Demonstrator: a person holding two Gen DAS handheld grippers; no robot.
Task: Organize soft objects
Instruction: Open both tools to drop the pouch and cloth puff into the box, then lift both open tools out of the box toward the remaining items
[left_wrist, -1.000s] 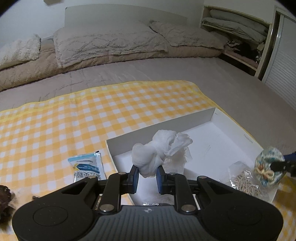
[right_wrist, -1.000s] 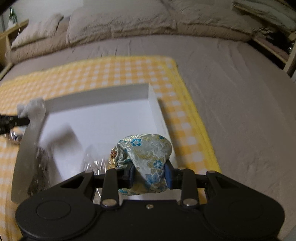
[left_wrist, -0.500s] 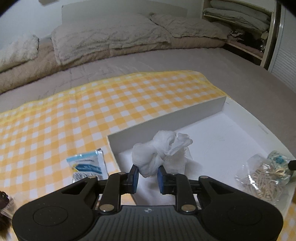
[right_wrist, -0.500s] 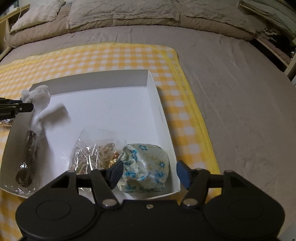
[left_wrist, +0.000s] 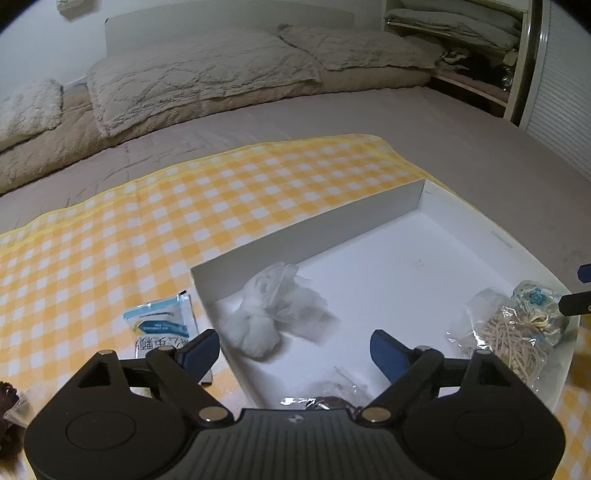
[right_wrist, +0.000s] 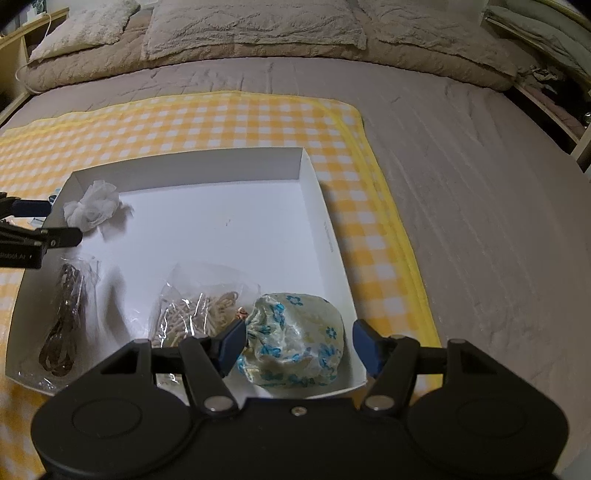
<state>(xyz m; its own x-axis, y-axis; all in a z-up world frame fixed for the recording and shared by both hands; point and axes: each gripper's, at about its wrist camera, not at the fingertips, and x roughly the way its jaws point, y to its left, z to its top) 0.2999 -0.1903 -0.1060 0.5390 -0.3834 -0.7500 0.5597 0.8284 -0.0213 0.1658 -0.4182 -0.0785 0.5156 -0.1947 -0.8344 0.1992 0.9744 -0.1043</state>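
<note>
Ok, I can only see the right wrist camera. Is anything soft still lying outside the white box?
Observer: Yes. A blue and white packet lies on the checkered cloth, just beside the left wall of the white box.
Operator: Is there anything else out there?
Observer: A dark brown thing sits at the very left edge of the left wrist view. It is mostly cut off, so I cannot tell what it is.
Operator: Is the left gripper holding the white tissue?
Observer: No. The left gripper is open, and the tissue bundle lies free in the box just ahead of it.
</note>
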